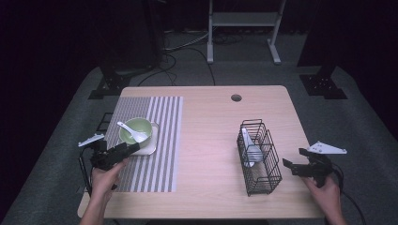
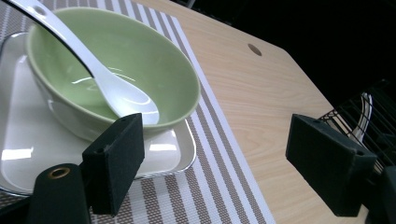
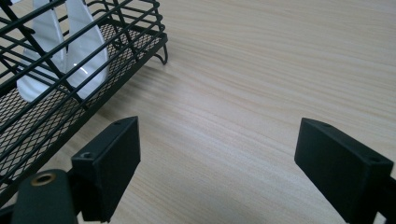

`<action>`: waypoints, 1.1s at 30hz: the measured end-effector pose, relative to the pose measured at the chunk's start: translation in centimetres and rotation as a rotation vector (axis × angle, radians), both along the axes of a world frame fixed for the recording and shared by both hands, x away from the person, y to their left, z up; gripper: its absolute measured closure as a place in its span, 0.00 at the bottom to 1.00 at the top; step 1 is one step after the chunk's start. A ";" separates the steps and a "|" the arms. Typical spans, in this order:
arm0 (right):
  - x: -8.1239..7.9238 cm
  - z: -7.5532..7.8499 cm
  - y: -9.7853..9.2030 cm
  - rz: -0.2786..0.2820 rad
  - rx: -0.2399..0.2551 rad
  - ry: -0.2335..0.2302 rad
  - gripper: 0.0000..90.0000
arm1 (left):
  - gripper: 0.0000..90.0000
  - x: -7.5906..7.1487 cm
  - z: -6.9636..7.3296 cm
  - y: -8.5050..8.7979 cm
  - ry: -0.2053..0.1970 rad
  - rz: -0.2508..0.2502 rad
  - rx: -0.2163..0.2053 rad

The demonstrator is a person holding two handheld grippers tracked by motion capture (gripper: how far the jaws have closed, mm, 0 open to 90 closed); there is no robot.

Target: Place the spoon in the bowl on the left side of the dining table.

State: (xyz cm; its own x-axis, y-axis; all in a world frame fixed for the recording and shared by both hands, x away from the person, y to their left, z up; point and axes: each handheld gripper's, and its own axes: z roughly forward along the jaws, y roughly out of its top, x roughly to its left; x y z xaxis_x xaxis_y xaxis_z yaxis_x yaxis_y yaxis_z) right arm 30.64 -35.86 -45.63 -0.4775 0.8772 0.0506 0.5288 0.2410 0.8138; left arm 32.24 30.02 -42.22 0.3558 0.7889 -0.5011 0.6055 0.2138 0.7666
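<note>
The left gripper [image 2: 210, 158] stands apart and empty, with the white spoon [image 2: 100, 74] resting in the green bowl [image 2: 154, 70] just ahead. The right gripper [image 3: 217, 168] gapes beside the wire basket [image 3: 56, 93].

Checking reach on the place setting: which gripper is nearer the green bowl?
Left. The left gripper sits open just beside the green bowl, at the tray edge. The right gripper is across the table, right of the wire basket.

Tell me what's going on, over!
Left gripper open beside the bowl, nothing held. Right gripper open by the basket. Spoon rests in bowl. Nothing in the way.
</note>
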 end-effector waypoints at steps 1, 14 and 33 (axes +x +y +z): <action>0.0 0.0 0.0 0.000 0.000 0.000 0.15 | 0.21 0.0 0.0 -0.2 -0.001 -0.005 0.003; -0.1 0.0 -0.2 -0.005 -0.003 -0.002 0.15 | 0.19 -0.4 -0.5 -2.6 0.003 -0.056 0.030; -0.3 -0.1 -0.3 -0.006 -0.003 0.000 0.15 | 0.17 -1.5 -0.8 -4.8 0.008 -0.128 0.076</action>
